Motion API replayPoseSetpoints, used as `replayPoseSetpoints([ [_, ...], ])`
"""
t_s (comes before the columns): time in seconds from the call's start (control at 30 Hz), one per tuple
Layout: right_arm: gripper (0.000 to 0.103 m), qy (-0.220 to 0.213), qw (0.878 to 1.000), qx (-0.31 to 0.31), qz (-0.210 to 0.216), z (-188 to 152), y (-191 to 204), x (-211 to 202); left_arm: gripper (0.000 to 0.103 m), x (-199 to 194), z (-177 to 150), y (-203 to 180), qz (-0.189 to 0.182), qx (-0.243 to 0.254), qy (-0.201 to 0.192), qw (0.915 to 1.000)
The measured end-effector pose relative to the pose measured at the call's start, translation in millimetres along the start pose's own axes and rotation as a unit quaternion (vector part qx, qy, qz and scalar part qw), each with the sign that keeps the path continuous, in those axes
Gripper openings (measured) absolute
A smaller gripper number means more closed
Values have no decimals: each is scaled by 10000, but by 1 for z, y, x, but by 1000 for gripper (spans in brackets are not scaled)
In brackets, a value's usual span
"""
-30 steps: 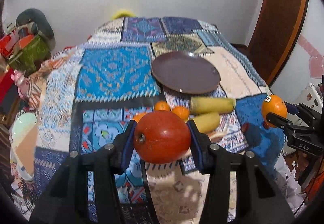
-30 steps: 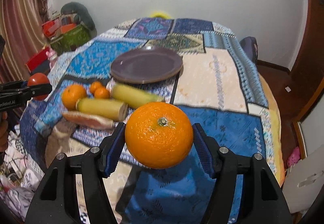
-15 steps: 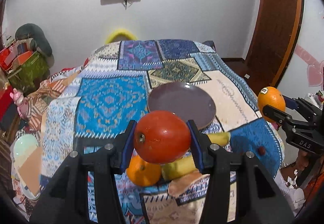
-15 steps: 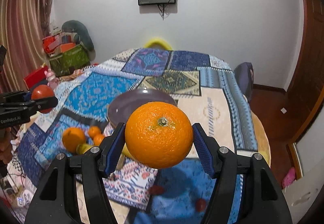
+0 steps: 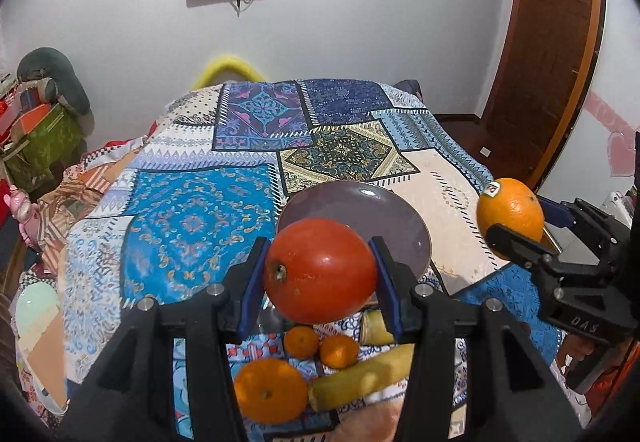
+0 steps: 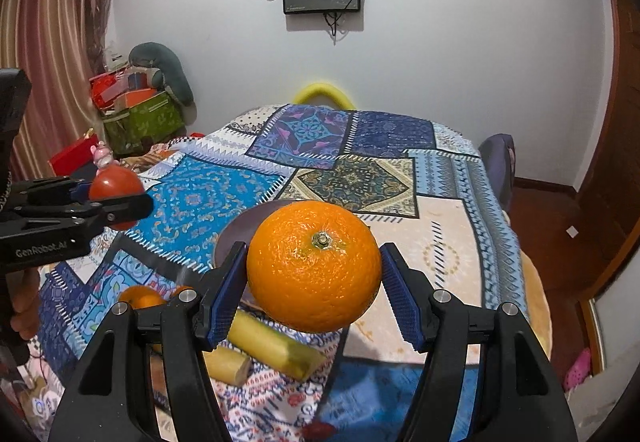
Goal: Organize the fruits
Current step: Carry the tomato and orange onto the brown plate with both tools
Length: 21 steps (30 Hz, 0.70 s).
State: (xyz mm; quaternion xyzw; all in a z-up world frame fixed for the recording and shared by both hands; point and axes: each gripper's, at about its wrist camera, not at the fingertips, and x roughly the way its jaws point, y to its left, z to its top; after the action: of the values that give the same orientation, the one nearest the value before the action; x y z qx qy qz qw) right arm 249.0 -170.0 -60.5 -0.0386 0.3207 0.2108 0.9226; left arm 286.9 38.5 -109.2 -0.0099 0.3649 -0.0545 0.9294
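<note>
Currently a smooth red round fruit (image 5: 320,270) is being pinched by the left gripper (image 5: 320,274), held in the air in front of the round purple plate (image 5: 384,214). A dimpled orange (image 6: 314,266) is being clamped by the right gripper (image 6: 314,278), also in front of the plate, to the red fruit's right.

Both grippers are showing matte black plastic frames with angular arms. Left gripper (image 5: 320,274) and right gripper (image 6: 314,278) are each wearing ribbed blue pads (image 6: 224,306) and round silver screws (image 5: 216,289). White lettering is showing on the sides: "GenRobot.AI" on the left, "DAS" on the right.
</note>
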Motion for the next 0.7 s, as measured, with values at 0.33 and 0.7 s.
replayPoseSetpoints([
  [0.33,62,269,9996,-24,54,7,-3,54,49,53,13,5,-15,18,239,9997],
  [0.7,62,508,9987,-18,-17,10,-11,102,49,110,14,10,-111,14,657,9978],
])
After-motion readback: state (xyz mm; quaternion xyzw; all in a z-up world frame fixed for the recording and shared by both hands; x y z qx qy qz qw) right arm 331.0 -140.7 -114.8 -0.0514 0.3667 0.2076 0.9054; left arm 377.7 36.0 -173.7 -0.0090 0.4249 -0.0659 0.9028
